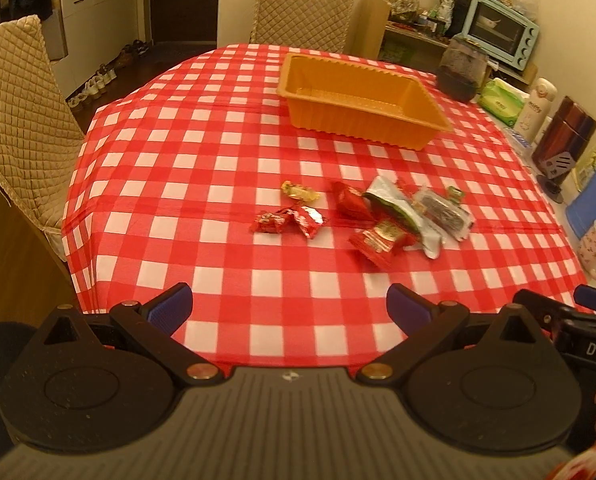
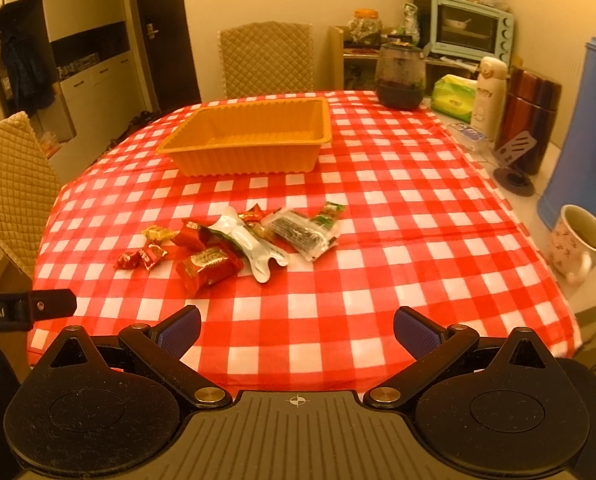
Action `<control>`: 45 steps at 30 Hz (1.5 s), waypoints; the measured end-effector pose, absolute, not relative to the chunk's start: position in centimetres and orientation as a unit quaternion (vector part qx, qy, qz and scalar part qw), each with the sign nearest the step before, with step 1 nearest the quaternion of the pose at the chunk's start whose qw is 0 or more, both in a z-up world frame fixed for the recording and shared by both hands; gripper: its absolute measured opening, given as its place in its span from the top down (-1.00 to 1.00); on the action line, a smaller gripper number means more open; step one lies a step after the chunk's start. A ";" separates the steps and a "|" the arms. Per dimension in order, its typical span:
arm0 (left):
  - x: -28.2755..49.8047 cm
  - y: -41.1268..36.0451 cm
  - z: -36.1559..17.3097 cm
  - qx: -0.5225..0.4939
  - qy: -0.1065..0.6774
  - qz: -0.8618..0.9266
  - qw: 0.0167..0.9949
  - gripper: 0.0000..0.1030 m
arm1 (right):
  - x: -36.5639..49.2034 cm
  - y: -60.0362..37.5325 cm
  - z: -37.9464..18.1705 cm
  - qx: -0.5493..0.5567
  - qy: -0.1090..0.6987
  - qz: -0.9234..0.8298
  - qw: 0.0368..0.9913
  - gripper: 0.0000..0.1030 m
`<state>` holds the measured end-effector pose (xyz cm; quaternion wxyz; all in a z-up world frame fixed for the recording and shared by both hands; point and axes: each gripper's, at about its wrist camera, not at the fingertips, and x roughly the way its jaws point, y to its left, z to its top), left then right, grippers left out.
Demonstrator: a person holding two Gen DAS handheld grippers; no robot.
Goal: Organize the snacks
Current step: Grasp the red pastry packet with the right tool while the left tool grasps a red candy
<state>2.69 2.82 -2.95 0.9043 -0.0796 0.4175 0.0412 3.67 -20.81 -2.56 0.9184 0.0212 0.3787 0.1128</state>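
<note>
Snacks (image 2: 234, 240) lie heaped before orange tray (image 2: 254, 136) — both hand-held grippers empty.

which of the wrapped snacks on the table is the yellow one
The small yellow candy at the far left edge of the snack cluster, just beyond the little red twisted wrappers. The other snacks are red, silver or clear with dark contents.

The table is covered by a red-and-white checked cloth (image 2: 377, 240), matt, faintly creased. The tray (image 2: 254, 160) is seen as orange plastic, ribbed on its walls, with a dull sheen; the snacks (image 2: 238, 246) are wrapped in glossy crinkled foil and clear film. Quilted beige fabric is noted on the chairs (image 1: 18, 120), matt black plastic and ribbed blue pads (image 2: 180, 332) on the grippers.
</note>
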 end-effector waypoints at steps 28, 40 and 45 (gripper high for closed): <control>12.5 9.9 -8.5 -0.109 0.430 0.052 0.895 -0.77 | 15.5 -11.4 -10.4 0.104 0.433 0.160 0.881 -0.21; 13.0 8.4 -9.8 -0.090 0.444 0.020 0.891 -0.61 | 15.4 -10.0 -11.0 0.018 0.422 0.152 0.894 0.45; 13.2 7.4 -10.3 -0.058 0.441 0.000 0.895 -0.22 | 14.3 -10.9 -10.5 0.015 0.417 0.156 0.895 0.46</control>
